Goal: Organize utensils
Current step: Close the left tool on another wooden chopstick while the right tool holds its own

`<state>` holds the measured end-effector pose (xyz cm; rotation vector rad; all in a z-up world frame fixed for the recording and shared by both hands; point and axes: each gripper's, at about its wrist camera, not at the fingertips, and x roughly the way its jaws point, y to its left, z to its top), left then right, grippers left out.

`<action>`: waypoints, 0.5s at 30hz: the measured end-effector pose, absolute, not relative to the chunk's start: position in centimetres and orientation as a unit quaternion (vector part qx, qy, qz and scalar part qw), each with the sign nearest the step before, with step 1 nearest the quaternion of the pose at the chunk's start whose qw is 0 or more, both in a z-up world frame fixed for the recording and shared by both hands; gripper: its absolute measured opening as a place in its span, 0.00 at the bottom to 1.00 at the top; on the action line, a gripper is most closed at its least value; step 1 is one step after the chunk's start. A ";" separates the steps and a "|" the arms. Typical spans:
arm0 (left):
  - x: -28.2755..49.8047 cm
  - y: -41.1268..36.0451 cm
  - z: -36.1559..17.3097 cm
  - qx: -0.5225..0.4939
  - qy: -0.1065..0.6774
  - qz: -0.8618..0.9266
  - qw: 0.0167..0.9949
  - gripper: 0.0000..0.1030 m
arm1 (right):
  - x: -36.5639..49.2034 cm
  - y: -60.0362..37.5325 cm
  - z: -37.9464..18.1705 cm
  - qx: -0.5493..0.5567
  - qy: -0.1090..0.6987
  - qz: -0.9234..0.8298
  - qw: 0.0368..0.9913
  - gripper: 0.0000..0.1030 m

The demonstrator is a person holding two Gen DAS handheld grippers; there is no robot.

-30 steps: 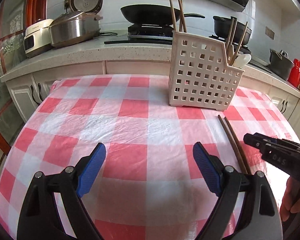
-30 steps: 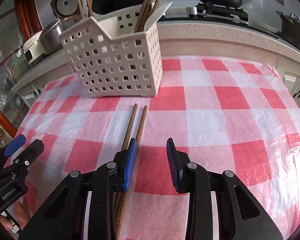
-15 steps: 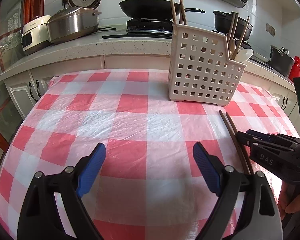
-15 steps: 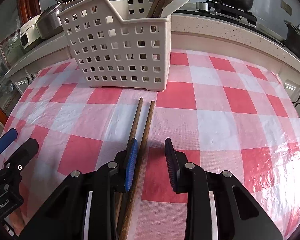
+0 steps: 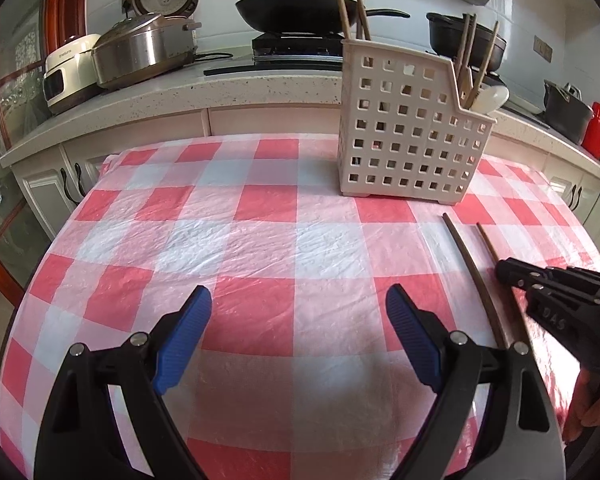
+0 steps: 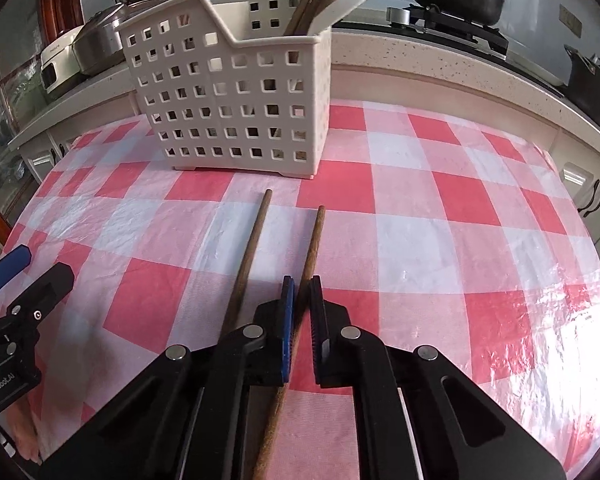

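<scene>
Right gripper (image 6: 301, 312) now clamped on one chopstick (image 6: 311, 248), jaws no longer apart like a second ago.

Other chopstick (image 6: 249, 256) flat on the checkered tablecloth (image 6: 440, 208) just beside it, tips now splayed apart instead of side by side, both pointing at the white basket (image 6: 236, 104) near the table's far edge. More chopsticks upright in that basket. Left gripper (image 5: 298, 320) wide open as before, holding nothing, hovering over the near edge.
</scene>
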<state>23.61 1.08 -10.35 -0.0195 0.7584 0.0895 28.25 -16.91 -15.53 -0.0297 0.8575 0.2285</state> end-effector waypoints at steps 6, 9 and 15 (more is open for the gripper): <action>24.4 -1.1 -10.7 -0.027 0.388 0.001 0.921 0.82 | 27.3 -20.8 -15.2 0.032 0.407 0.106 0.907 0.06; 25.4 -3.2 -10.8 -0.033 0.404 -0.030 0.914 0.76 | 27.0 -22.6 -15.1 0.050 0.404 0.101 0.908 0.06; 27.9 -8.7 -11.4 -0.003 0.425 -0.068 0.902 0.62 | 26.7 -24.8 -15.2 0.077 0.400 0.096 0.908 0.06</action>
